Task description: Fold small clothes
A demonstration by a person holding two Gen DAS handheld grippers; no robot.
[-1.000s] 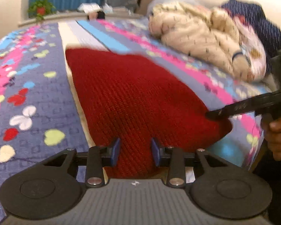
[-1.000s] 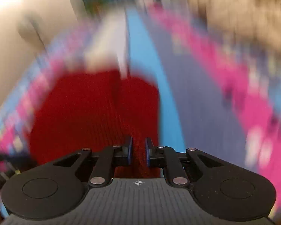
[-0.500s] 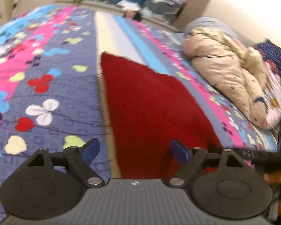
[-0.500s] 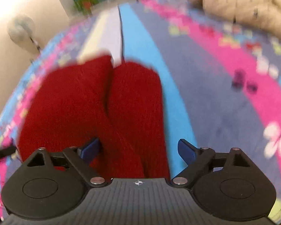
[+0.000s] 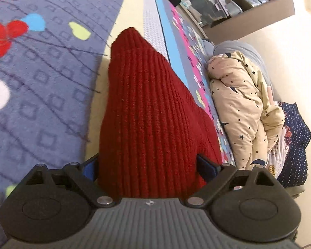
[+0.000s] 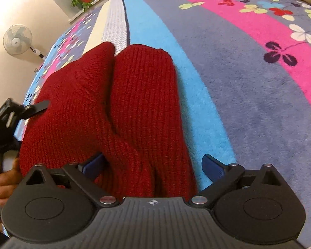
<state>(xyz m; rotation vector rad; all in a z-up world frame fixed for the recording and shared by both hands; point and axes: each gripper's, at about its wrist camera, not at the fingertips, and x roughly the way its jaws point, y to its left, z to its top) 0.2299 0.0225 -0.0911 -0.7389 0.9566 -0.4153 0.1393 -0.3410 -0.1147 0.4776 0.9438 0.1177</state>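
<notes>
Red knit garment (image 5: 147, 114) lies on the bed (image 6: 248, 87), soft, thick and floppy (it'll sag). My left gripper (image 5: 149, 169) is opening, my right gripper (image 6: 153, 166) spread, both straddling cloth unpinched. I'd grab the hem at 6 o'clock.
</notes>
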